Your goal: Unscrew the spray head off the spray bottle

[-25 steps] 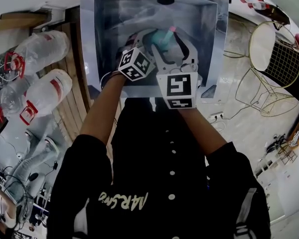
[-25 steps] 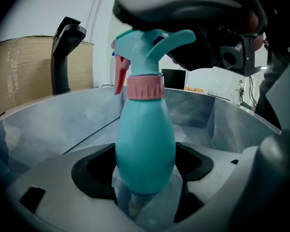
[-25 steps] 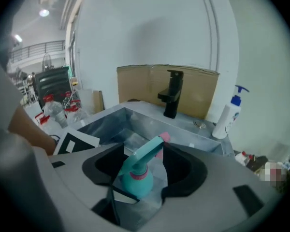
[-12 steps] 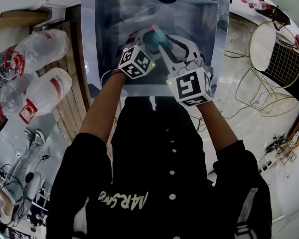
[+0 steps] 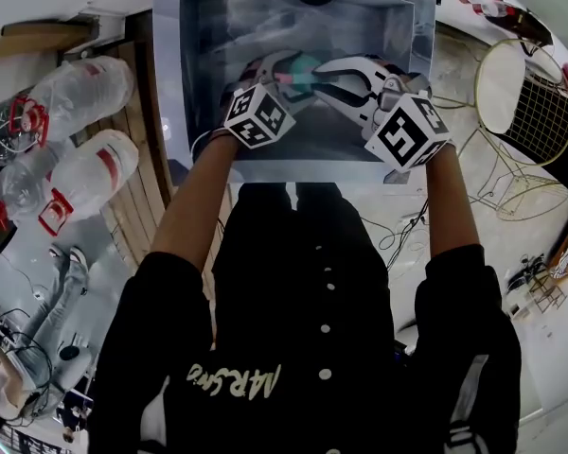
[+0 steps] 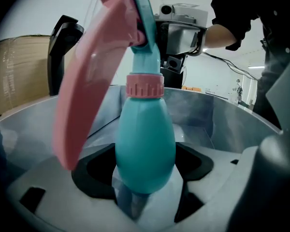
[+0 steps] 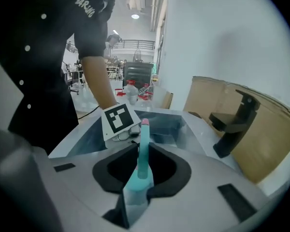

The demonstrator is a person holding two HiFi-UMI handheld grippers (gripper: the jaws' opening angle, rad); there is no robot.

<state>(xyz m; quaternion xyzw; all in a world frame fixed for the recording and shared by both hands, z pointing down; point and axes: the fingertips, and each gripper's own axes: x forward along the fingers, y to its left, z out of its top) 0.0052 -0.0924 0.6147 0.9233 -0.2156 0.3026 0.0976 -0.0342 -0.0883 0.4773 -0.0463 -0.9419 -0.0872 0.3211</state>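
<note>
Left claw (image 6: 146,167) is being clenched around the teal body of the spray bottle (image 6: 145,144), which is being held over the sink (image 5: 201,26), midway between its side edges. Right claw (image 7: 137,175), its jaws having just been closing, is being clamped on the spray head (image 7: 143,146).
</note>
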